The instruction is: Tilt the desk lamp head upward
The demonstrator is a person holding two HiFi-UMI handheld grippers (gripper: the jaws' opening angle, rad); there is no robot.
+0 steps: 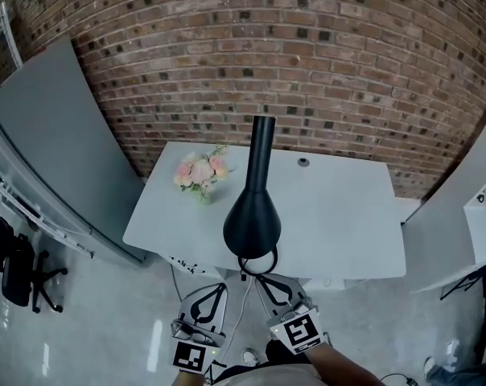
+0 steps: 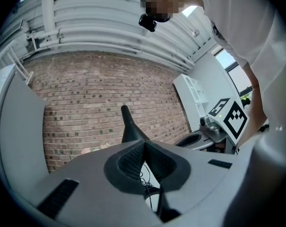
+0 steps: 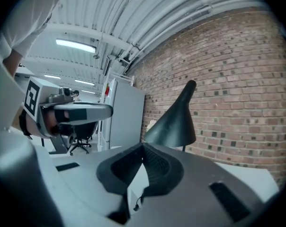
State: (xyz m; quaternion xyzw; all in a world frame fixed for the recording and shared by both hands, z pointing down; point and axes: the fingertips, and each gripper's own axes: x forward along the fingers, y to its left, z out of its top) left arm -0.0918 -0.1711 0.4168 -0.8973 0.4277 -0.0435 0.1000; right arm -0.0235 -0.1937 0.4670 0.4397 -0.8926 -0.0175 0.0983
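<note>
The black desk lamp (image 1: 253, 215) stands at the near edge of the white table (image 1: 339, 215). Its cone head points down toward me and its neck slants away toward the brick wall. My left gripper (image 1: 218, 287) and right gripper (image 1: 264, 279) hover side by side just below the table's front edge, short of the lamp head. Both are shut with nothing between the jaws. In the left gripper view the lamp (image 2: 129, 128) rises beyond the shut gripper (image 2: 144, 144). In the right gripper view the lamp head (image 3: 174, 121) sits just above the closed gripper (image 3: 143, 146).
A small pink flower bunch (image 1: 200, 172) stands on the table's left part, and a cable hole (image 1: 303, 162) lies near its back edge. A grey panel (image 1: 58, 135) leans at the left, with an office chair (image 1: 24, 273) below it. White shelving (image 1: 484, 207) is at the right.
</note>
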